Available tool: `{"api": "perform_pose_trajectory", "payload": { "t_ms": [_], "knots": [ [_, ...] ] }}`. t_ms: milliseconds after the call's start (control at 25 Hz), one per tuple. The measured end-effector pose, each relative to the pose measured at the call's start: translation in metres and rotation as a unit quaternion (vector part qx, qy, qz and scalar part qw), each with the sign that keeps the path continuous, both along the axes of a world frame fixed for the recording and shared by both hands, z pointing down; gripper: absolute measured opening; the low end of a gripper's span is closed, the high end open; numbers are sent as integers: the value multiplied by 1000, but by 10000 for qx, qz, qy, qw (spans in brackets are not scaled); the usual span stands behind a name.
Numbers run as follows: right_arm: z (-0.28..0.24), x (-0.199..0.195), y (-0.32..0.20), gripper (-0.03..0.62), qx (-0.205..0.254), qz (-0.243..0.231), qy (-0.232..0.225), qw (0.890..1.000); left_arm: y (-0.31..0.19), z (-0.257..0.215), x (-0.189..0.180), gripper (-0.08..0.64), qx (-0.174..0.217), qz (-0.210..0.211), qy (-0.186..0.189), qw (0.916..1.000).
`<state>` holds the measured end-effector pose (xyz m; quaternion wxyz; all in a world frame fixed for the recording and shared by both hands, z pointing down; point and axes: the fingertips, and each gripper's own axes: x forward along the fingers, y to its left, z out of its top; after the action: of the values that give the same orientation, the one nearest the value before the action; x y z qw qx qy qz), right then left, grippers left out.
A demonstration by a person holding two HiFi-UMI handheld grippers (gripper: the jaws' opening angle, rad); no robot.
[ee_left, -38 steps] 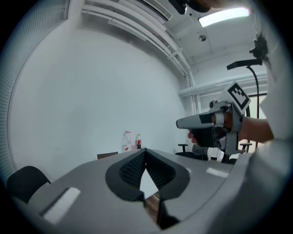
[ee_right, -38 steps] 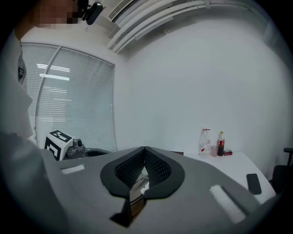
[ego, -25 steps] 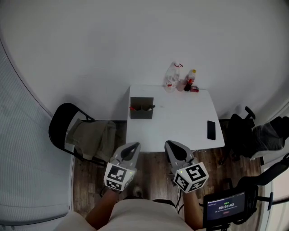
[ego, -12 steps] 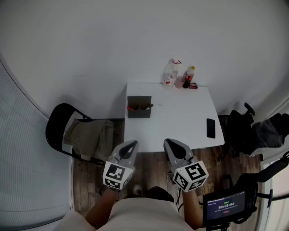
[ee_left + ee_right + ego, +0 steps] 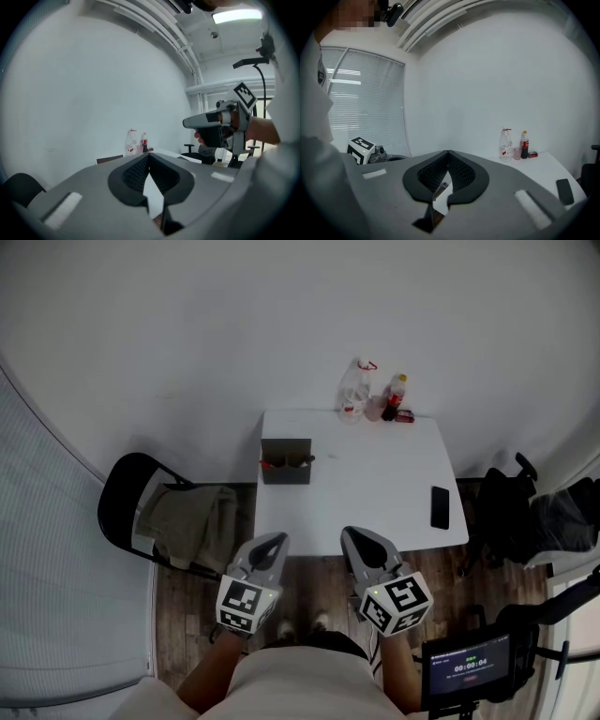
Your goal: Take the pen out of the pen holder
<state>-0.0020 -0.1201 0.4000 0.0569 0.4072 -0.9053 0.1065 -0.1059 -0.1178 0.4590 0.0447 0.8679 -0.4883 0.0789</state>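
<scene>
Left gripper (image 5: 271, 544) and right gripper (image 5: 355, 539) hover short of the desk (image 5: 375, 493), fingers pressed together and empty, and the pen (image 5: 273, 463) sits in the pen holder (image 5: 286, 471) at the far-left edge, where a sideways yank might tip it off.

Probably office, white desk (image 5: 375, 486), swivel chair (image 5: 504, 514)

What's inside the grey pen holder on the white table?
The dark grey box-shaped pen holder shows a red tip at its left end and darker tips beside it. Its walls cover everything below those tips, and they are too small to count pens.
</scene>
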Motion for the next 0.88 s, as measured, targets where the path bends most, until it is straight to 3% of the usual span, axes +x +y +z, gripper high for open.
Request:
{"api": "perform_pose_trajectory", "payload": {
  "t_ms": [520,880],
  "knots": [
    [-5,35,-39,3,-79,-552,-207,9982,-50,-14,41,0,-35,-447,-434,9980],
    [6,49,-57,3,-339,-645,-420,9965,-71,-8,52,14,-121,-551,-677,9961]
  ]
}}
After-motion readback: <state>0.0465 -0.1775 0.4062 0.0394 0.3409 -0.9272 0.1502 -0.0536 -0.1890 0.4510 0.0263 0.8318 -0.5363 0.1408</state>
